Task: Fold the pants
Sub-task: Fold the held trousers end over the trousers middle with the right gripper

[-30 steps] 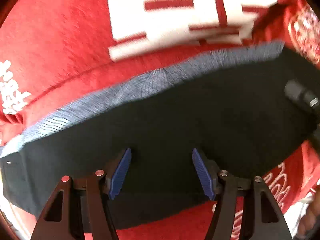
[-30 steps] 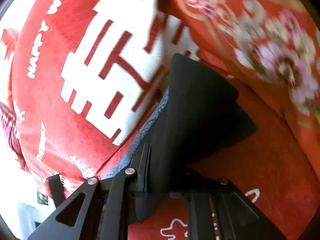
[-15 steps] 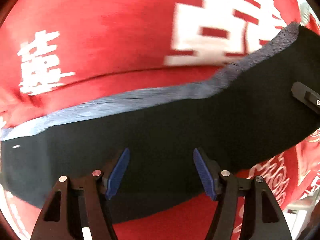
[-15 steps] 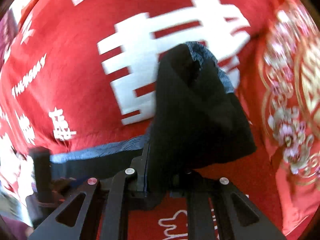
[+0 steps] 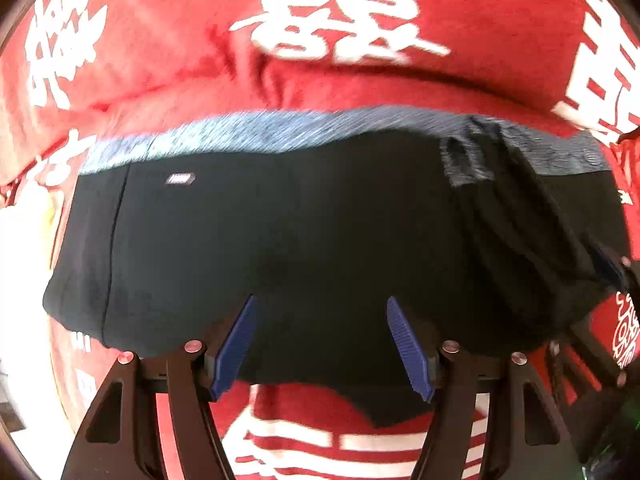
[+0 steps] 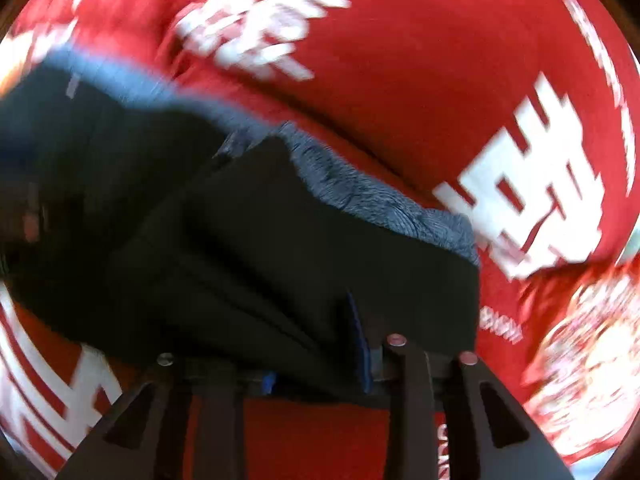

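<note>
Black pants (image 5: 304, 232) with a grey-blue waistband (image 5: 256, 136) lie across a red blanket. My left gripper (image 5: 320, 300) hovers over their near half, pointing down, open, with nothing between its blue pads (image 5: 236, 348). At the right a folded-over end of the pants (image 5: 520, 216) lies on top of the rest. My right gripper (image 6: 308, 332) is at that fold (image 6: 280, 240); its jaws are opening and black cloth still lies between them, draped over the left finger. Only its right pad (image 6: 358, 340) shows clearly.
A red blanket (image 5: 360, 84) with large white characters covers the whole surface under the pants. A red cloth with pale floral print (image 6: 580, 360) lies at the right. A bright white area (image 5: 24, 248) shows past the blanket's left edge.
Both grippers swept sideways across the blanket. The right one carried the pants' end over onto the rest and its jaws parted. The left stayed open.
</note>
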The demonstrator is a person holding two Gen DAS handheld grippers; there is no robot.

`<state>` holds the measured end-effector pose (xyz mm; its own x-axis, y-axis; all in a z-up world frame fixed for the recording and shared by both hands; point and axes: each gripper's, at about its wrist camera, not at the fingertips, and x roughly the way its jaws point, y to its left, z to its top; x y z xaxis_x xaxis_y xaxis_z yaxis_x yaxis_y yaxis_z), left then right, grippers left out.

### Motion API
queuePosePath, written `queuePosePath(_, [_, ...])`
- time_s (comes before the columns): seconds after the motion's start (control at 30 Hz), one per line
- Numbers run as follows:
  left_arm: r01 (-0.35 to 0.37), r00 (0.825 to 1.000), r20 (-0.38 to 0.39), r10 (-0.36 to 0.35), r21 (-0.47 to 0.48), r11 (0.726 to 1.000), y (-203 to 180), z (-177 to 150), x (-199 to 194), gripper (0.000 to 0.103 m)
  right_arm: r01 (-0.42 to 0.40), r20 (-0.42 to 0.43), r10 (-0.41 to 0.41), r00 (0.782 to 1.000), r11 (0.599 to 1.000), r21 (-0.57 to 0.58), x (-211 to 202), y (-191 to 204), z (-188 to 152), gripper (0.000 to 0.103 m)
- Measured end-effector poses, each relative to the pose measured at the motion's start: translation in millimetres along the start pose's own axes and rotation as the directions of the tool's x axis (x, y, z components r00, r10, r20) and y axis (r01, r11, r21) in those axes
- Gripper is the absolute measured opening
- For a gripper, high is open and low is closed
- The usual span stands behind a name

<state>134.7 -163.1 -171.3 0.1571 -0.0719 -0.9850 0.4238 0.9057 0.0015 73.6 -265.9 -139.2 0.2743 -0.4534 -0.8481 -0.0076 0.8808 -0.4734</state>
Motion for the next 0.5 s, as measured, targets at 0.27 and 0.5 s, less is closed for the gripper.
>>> queuePosePath(0.27, [0.161,0.987,0.002,-0.161,0.015,0.987,-14,24,-12,0.068,-0.315,0.067,0.308,0.949,0.933,0.173,-47,-46,-22,0.045])
queuePosePath(0.5, [0.412,0.910,-0.089,-0.406,0.065,0.909,-73,58,-14,0.068,-0.641,0.357,0.725,0.589,0.150,0.753,26,-135,-81,0.045])
